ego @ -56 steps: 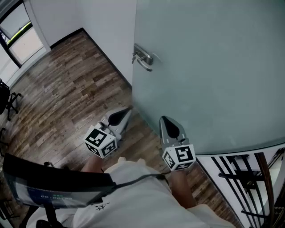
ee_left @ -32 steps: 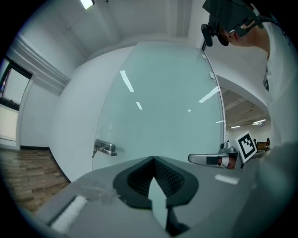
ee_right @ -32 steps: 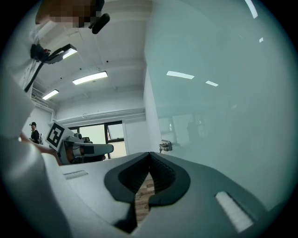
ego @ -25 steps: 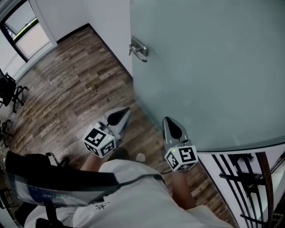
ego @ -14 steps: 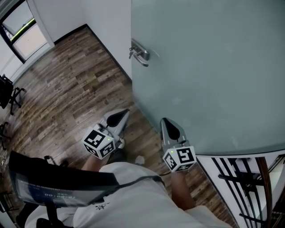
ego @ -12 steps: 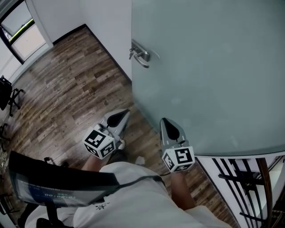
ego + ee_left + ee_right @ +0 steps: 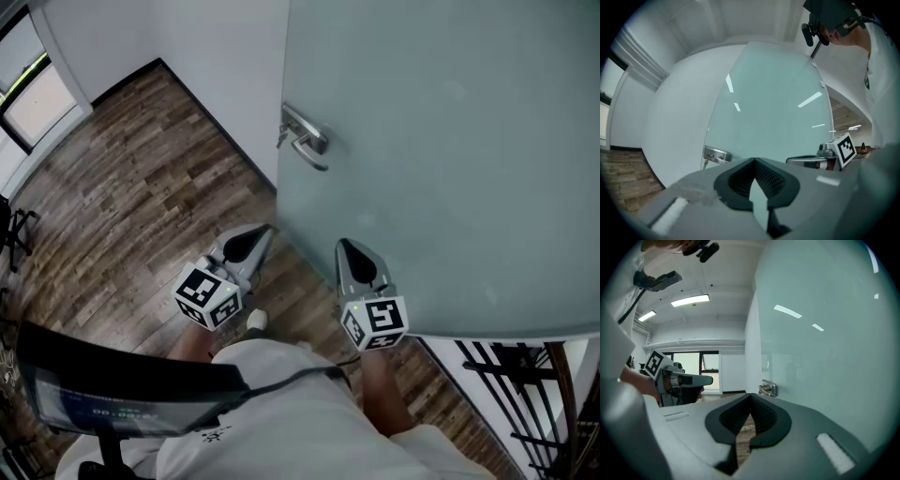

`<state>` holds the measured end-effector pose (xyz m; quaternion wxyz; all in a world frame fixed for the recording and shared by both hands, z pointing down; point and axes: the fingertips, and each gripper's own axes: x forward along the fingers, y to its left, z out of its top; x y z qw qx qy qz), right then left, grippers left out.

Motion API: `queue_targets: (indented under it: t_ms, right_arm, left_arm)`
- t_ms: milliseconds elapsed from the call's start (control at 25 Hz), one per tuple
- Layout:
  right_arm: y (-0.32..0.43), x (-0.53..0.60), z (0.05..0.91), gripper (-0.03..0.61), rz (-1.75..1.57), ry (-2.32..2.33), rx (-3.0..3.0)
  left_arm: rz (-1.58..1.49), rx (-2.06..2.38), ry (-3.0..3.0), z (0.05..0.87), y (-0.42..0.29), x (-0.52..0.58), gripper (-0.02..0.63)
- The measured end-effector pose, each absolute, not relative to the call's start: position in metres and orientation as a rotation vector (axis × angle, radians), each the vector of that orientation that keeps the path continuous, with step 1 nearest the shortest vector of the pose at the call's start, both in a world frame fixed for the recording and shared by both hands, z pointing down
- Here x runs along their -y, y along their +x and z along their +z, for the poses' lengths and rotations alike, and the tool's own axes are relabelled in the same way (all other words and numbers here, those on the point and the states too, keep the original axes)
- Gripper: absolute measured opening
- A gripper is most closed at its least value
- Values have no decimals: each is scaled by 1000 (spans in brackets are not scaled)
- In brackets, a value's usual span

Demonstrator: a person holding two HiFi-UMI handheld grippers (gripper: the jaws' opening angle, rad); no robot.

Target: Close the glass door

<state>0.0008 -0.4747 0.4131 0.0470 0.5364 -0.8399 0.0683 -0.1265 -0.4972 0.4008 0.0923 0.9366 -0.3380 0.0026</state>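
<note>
The frosted glass door (image 7: 450,150) fills the right of the head view, and its metal lever handle (image 7: 305,136) sits near its left edge. My left gripper (image 7: 260,231) is shut and empty, pointing at the floor just left of that edge. My right gripper (image 7: 343,246) is also shut and empty, close against the door's face below the handle; contact cannot be told. The left gripper view shows its shut gripper (image 7: 753,161), the door (image 7: 773,103) and the handle plate (image 7: 717,154). In the right gripper view the shut gripper (image 7: 750,396) points along the door (image 7: 825,357) toward the handle (image 7: 768,389).
Wood plank floor (image 7: 141,178) spreads to the left, bounded by a white wall (image 7: 216,56) with a dark skirting. A black metal railing (image 7: 525,394) stands at the bottom right. A black-framed window (image 7: 28,94) is at the top left, a chair (image 7: 9,230) at the left edge.
Both grippers and the view have shifted along the door, so the handle now sits lower and nearer in the head view. Both jaws stayed shut.
</note>
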Motion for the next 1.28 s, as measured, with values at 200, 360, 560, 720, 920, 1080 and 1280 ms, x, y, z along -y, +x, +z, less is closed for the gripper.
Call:
queue_targets:
  t_ms: [200, 360, 560, 720, 920, 1080, 1280]
  right_arm:
    - [-18, 510, 414, 9, 173, 1645, 2516]
    - [-27, 537, 430, 9, 160, 1638, 2455]
    - [-31, 564, 443, 12, 123, 1638, 2380]
    - [-29, 585, 443, 20, 94, 1634, 2333]
    - [-22, 618, 447, 39, 78, 1577, 2296]
    - [-18, 648, 457, 111, 40, 1471, 2231]
    - [-34, 675, 479, 209, -22, 1264, 2140]
  left_arm:
    - [0, 962, 2789, 403, -143, 525, 6]
    - [16, 909, 2799, 409, -154, 541, 6]
    - [28, 858, 2804, 417, -171, 553, 6]
    - [20, 838, 2801, 416, -179, 563, 6]
    - [34, 819, 2806, 414, -174, 569, 6]
    - [35, 847, 2790, 411, -171, 571, 6]
    - [36, 885, 2764, 409, -173, 566, 6]
